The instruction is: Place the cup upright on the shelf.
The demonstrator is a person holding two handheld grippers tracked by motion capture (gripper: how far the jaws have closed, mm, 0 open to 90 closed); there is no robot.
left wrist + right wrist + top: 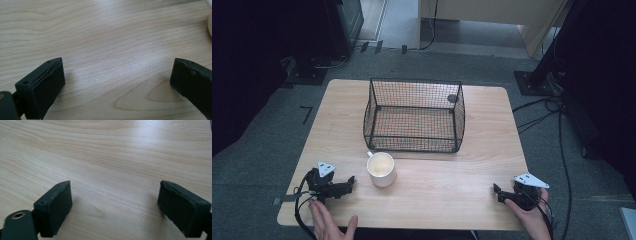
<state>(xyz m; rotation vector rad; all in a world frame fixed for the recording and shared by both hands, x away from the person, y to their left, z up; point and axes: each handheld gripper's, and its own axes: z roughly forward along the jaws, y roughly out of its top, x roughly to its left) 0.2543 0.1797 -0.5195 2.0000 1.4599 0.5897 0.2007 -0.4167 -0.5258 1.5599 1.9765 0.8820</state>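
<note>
**benchlurker:** ok so where are your tongs sitting, and is anything in them?

**me:** Nothing in either one. My left gripper (pixel 348 183) sits low at the near left corner of the table (pixel 452 200), tips aimed at the cup (pixel 381 169), which is just beside it but not touching. In the left gripper view its jaws are spread wide over bare wood grain, and a sliver of the cup's pale side (pixel 209 23) pokes in at the right edge.

**benchlurker:** and the other hand?

**me:** My right gripper (pixel 498 192) is down at the near right corner, well apart from the cup, my hand (pixel 527 216) wrapped around its back end. Released too: the right gripper view has both jaws standing far apart with plain tabletop between them.

**benchlurker:** cup upright?

**me:** Yep, upright, mouth open to the camera, cream inside (can't tell if there's anything in it). It stands right in front of the black wire basket (pixel 414 145), near its front left corner. The basket sits mid-table, and my left hand (pixel 329 225) lies flat on the near edge behind the gripper.
</note>
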